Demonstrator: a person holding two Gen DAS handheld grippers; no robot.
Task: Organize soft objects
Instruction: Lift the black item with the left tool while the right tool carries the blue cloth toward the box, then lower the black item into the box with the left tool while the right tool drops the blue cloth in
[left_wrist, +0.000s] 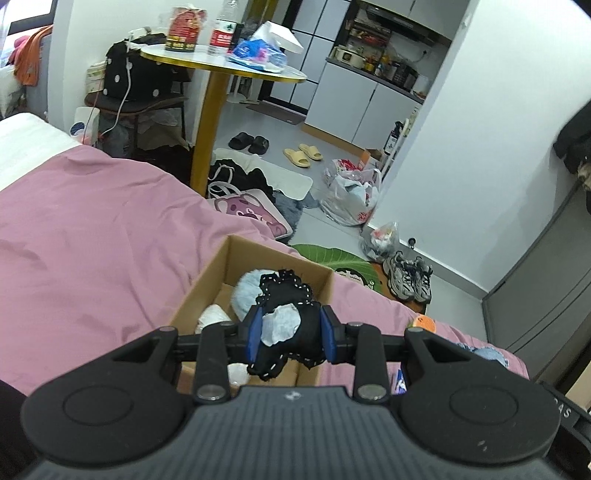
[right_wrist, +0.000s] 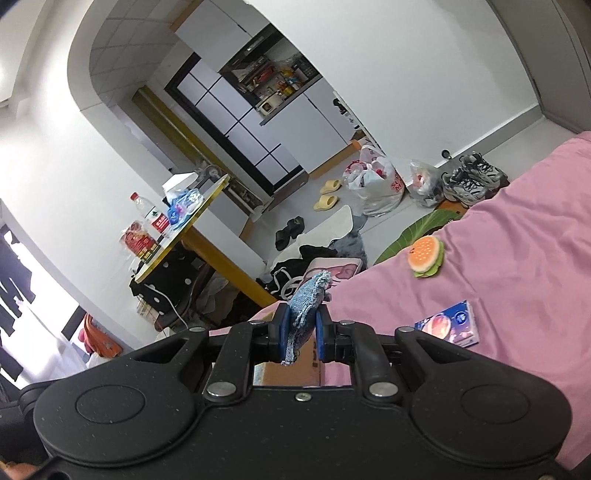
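Note:
My left gripper (left_wrist: 291, 334) is shut on a black stitched fabric piece (left_wrist: 286, 306) with a white patch, held just above an open cardboard box (left_wrist: 218, 273) on the pink bed. The box holds a pale blue fluffy ball (left_wrist: 246, 291) and a white soft item (left_wrist: 212, 315). My right gripper (right_wrist: 301, 330) is shut on a frayed blue denim piece (right_wrist: 306, 302), held above the bed's edge, with a bit of the cardboard box (right_wrist: 295, 369) below it. A burger plush (right_wrist: 426, 255) and a small purple tissue pack (right_wrist: 448, 325) lie on the bed to the right.
Pink bedspread (left_wrist: 92, 229) spreads left of the box. A round gold-rimmed table (left_wrist: 221, 66) with bottle and bags stands beyond the bed. Slippers (left_wrist: 303, 155), plastic bags (left_wrist: 351, 192), sneakers (left_wrist: 408, 277) and a pink bag (left_wrist: 255, 212) clutter the floor.

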